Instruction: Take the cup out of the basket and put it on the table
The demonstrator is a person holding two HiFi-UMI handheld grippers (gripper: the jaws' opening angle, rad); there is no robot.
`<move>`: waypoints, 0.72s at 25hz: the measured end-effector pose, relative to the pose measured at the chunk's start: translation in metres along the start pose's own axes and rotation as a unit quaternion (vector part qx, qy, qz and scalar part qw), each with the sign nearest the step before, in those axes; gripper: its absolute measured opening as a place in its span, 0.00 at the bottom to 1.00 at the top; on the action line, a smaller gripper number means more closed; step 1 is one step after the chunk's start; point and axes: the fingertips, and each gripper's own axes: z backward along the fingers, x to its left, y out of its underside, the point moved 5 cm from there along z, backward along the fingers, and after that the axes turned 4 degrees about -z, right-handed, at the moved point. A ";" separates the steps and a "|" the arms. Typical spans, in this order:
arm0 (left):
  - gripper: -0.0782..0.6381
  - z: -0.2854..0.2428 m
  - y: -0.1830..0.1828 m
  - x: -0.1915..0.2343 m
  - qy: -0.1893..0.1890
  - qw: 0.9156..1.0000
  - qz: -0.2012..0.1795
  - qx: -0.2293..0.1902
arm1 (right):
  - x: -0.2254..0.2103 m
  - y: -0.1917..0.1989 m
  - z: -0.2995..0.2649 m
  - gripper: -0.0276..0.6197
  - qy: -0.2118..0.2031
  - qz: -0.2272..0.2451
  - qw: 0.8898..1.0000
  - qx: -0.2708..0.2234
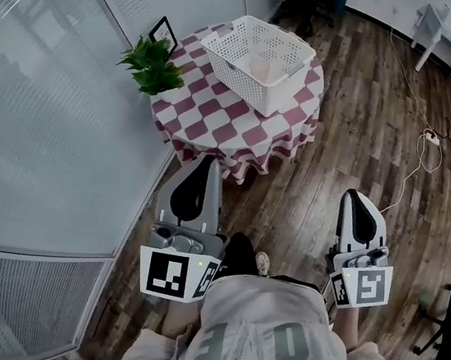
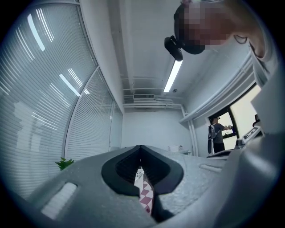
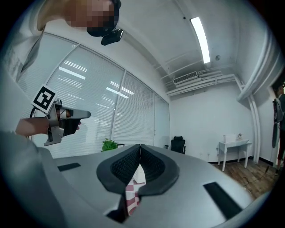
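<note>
- My left gripper [image 1: 207, 163] has its jaws pressed together, nothing between them.
- Same deal with my right gripper [image 1: 352, 195]: jaws together, empty.
- Both hang low over the wood floor [image 1: 352, 132], well apart from the round table [image 1: 230, 120] with the checkered cloth.
- The cup [image 1: 264, 66] sits inside the white basket [image 1: 234, 61] on that table.
- A potted plant [image 1: 153, 64] and a small picture frame [image 1: 161, 32] stand near the table's left edge.

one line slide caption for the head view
Left gripper and right gripper, both shut and empty, face a checkered table bearing the white basket with the cup.
</note>
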 end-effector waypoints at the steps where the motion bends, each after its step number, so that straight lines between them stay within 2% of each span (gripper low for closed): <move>1: 0.12 -0.006 0.001 0.003 -0.007 1.000 0.006 0.000 | -0.001 -0.001 -0.004 0.06 -0.006 -0.001 1.000 -0.001; 6: 0.12 -0.040 0.016 0.009 -0.004 1.000 0.026 0.002 | -0.012 -0.002 -0.022 0.06 -0.017 0.008 1.000 -0.003; 11: 0.12 -0.096 0.039 0.019 0.025 0.998 0.061 -0.001 | -0.035 0.002 -0.052 0.06 0.017 0.019 1.000 -0.001; 14: 0.12 -0.130 0.049 0.028 0.038 0.997 0.068 0.002 | -0.047 0.003 -0.079 0.06 0.025 0.016 1.000 0.010; 18: 0.12 -0.180 0.067 0.054 0.048 0.995 0.087 -0.002 | -0.055 -0.002 -0.131 0.06 0.019 0.025 0.999 -0.006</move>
